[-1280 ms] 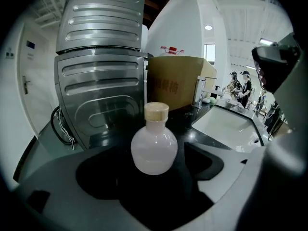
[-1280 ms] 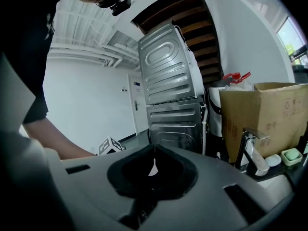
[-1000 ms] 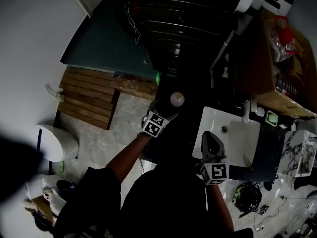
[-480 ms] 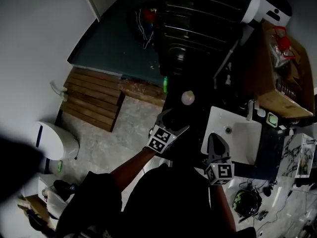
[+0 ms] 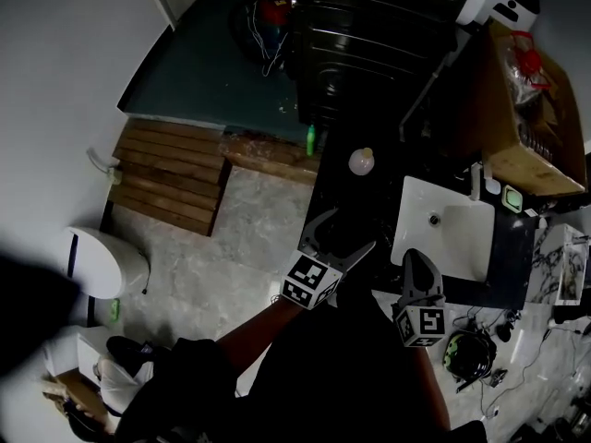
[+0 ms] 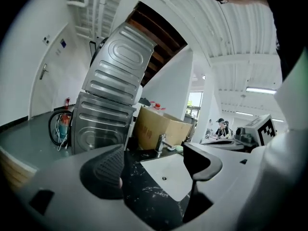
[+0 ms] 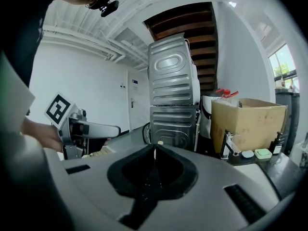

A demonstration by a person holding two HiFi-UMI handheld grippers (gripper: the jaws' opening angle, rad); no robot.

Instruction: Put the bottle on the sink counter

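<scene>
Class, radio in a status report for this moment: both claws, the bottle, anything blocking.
Left claw open, empty. Right claw shut, empty. Dark bottle with pale round cap standing on black counter beside white sink. Nothing blocking it.

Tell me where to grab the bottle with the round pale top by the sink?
Grip the bottle just under its round pale top, coming in level from the person's side with the open left hand-held gripper. It seems to stand upright on the dark counter, so its sides look free.
</scene>
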